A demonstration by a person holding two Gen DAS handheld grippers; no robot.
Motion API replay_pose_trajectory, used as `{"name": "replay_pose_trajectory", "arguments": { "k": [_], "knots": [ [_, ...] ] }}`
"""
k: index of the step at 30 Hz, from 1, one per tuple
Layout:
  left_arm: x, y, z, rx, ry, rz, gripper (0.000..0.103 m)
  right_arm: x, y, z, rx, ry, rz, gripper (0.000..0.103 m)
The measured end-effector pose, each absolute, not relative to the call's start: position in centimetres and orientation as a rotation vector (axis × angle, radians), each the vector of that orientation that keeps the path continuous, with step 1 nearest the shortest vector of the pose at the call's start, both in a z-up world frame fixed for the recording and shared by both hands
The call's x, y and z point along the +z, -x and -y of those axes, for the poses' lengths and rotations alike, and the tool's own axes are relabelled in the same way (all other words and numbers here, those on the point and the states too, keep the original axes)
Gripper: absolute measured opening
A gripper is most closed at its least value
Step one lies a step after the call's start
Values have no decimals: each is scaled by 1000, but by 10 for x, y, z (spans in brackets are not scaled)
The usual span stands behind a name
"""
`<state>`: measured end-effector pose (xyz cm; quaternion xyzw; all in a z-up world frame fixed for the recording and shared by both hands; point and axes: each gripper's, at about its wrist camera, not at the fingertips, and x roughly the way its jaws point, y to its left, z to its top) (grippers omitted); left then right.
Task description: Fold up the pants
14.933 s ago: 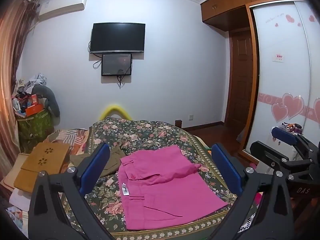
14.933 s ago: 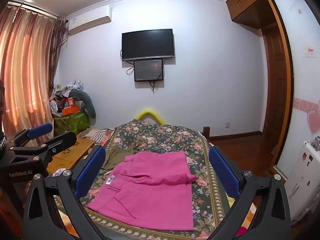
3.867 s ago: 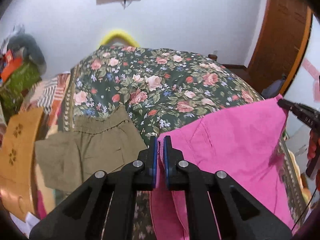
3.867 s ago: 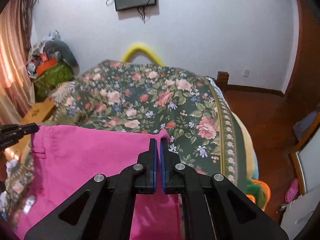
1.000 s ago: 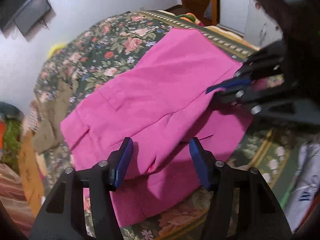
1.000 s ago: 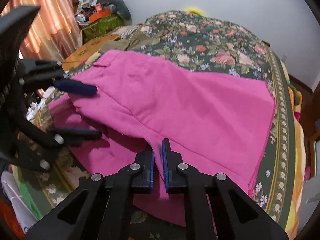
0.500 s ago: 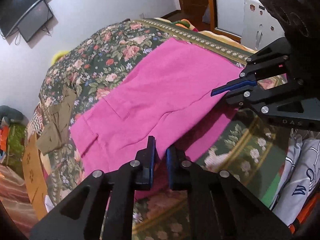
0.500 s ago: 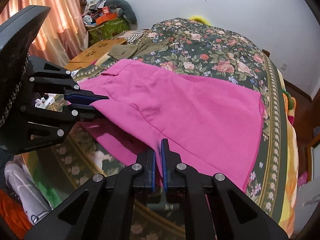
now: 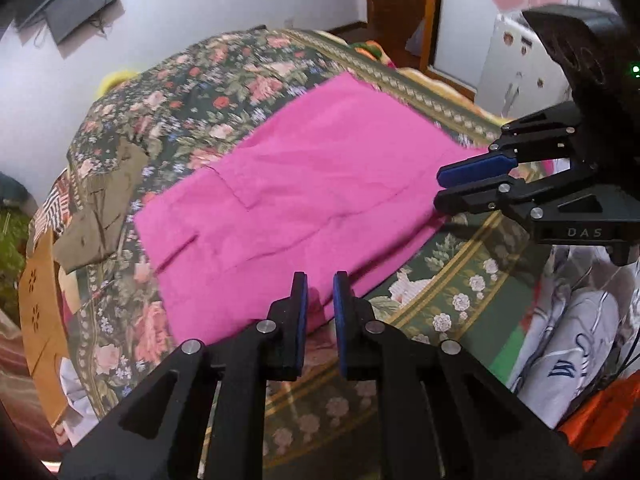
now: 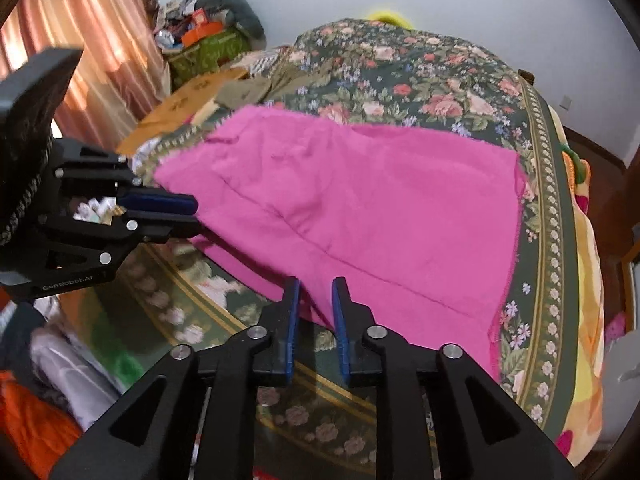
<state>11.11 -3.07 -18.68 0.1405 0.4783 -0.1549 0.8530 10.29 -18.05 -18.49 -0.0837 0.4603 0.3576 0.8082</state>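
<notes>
While pink pants (image 9: 304,192) lie folded, near hem hidden behind both grippers' slightly parted, empty fingers (image 9: 299,300).

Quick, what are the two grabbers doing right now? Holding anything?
Left gripper: slightly open, not gripping the pink pants.
Right gripper: just been opening, jaws slightly apart, pants edge between them, not pinched.
</notes>
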Motion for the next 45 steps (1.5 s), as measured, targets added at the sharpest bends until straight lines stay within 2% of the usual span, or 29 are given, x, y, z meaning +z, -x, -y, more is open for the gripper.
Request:
{"name": "replay_pose_trajectory", "arguments": {
  "k": [2,7,13,21,25,29,45],
  "knots": [
    [-178,-112,25,-325,-260,-994,13,-175,-105,182,766,153,-955,28],
    [-172,-126,12,-273,-206,-978,16,-170,-115,175,752,106,-932,28],
    [-203,-142,-4,-223,-144,-1061,16,-199,-127,167,716,83,-1018,28],
    [-210,-126,-21,-214,-111,-1050,16,-215,-117,193,663,142,-1025,28],
    [-209,-121,-35,-198,-78,-1044,31,-215,-115,214,621,133,-1038,28],
    [-208,-115,-46,-188,-31,-1034,37,-216,-114,235,568,116,-1047,29],
    [-208,-105,-81,-88,25,-1043,41,-210,-118,255,510,98,-1063,31]
  ]
}}
